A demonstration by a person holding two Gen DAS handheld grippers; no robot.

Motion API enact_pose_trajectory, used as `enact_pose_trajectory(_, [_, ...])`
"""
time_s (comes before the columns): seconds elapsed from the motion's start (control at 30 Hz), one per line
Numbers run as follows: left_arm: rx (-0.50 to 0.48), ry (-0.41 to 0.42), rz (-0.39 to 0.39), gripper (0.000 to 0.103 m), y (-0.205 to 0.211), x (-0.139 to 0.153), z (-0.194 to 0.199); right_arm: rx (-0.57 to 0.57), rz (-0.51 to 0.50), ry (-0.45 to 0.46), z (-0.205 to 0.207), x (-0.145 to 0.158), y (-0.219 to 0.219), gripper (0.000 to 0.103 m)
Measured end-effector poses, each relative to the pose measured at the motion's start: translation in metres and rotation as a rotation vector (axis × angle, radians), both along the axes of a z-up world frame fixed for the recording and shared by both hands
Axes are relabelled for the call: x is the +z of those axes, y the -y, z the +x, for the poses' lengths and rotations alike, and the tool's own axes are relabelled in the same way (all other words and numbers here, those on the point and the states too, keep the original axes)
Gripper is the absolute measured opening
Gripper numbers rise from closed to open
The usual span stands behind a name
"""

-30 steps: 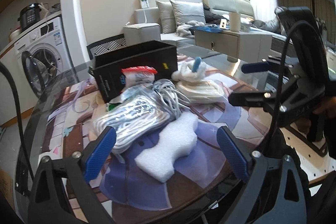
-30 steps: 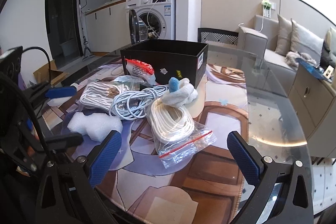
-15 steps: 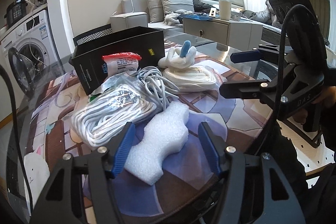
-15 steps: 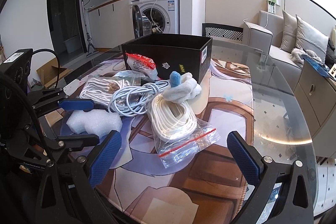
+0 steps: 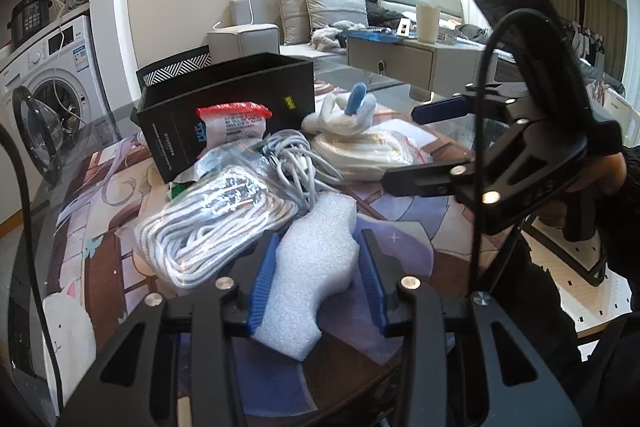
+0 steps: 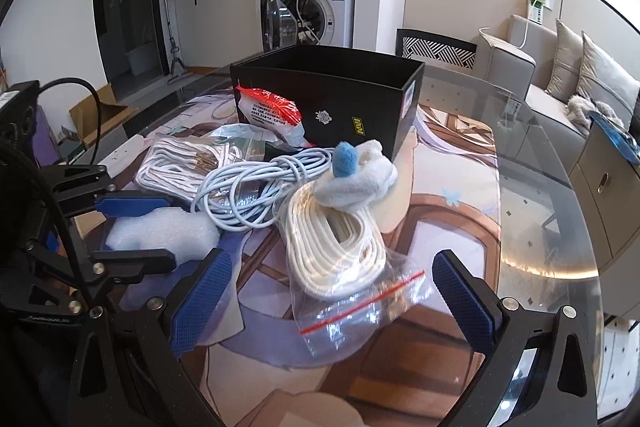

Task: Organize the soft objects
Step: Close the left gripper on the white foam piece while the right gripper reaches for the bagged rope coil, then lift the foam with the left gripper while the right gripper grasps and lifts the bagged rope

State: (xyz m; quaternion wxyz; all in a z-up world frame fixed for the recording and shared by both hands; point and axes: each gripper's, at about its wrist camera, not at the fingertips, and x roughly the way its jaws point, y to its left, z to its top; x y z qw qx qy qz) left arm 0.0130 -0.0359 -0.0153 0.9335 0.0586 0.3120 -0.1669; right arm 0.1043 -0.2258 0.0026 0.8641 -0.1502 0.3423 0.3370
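White foam block [image 5: 316, 267], lumpy and bubbled, is lying near the table's [image 6: 532, 227] near edge, and the left gripper [image 5: 318, 275] is closing its blue-padded fingers [image 5: 262, 279] around it, both pads sitting at or against its flanks. The block is touching a bagged coil of white cord [image 5: 212, 227] just beside it. Further toward the middle of the table a loose bundle of pale grey cable [image 6: 256, 187] is resting against a coil of cream rope in a clear zip bag [image 6: 340, 247], with a white plush toy with a blue tip [image 6: 352, 175] sitting on top of that coil. Behind them an open black cardboard box [image 6: 340, 95] is standing, a red-and-white packet [image 6: 272, 111] leaning against its front. The right gripper [image 6: 332, 303] is hovering over the near edge with its fingers spread wide and holding nothing, the zip bag lying between them.
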Motion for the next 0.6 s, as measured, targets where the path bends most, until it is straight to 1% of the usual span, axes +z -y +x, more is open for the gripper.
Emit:
enact_pose_trajectory(0.13, [0.005, 0.017, -0.033, 0.039, -0.006, 0.007, -0.002, 0.026, -0.025, -0.004, 0.008, -0.001, -0.007, 0.101])
enact_pose_trajectory(0.2, [0.011, 0.023, -0.054, 0.039, -0.010, 0.012, -0.003, 0.038, -0.035, -0.015, 0.012, -0.002, -0.010, 0.095])
enact_pose_trajectory(0.27, [0.019, 0.031, -0.068, 0.039, -0.013, 0.016, -0.004, 0.050, -0.048, -0.032, 0.015, -0.005, -0.013, 0.087])
enact_pose_trajectory(0.33, [0.029, 0.041, -0.087, 0.039, -0.017, 0.020, -0.005, 0.062, -0.069, -0.046, 0.017, -0.008, -0.018, 0.086])
enact_pose_trajectory(0.4, [0.044, 0.048, -0.103, 0.039, -0.022, 0.024, -0.006, 0.072, -0.086, -0.047, 0.018, -0.010, -0.023, 0.081])
enact_pose_trajectory(0.47, [0.055, 0.052, -0.112, 0.039, -0.026, 0.026, -0.006, 0.081, -0.098, -0.057, 0.019, -0.012, -0.027, 0.072])
enact_pose_trajectory(0.5, [0.062, 0.055, -0.114, 0.039, -0.028, 0.027, -0.006, 0.083, -0.099, -0.062, 0.020, -0.013, -0.028, 0.070])
enact_pose_trajectory(0.57, [0.076, 0.057, -0.116, 0.039, -0.030, 0.028, -0.006, 0.086, -0.085, -0.071, 0.020, -0.013, -0.027, 0.057])
enact_pose_trajectory(0.6, [0.084, 0.057, -0.117, 0.039, -0.032, 0.029, -0.006, 0.085, -0.082, -0.072, 0.019, -0.013, -0.026, 0.054])
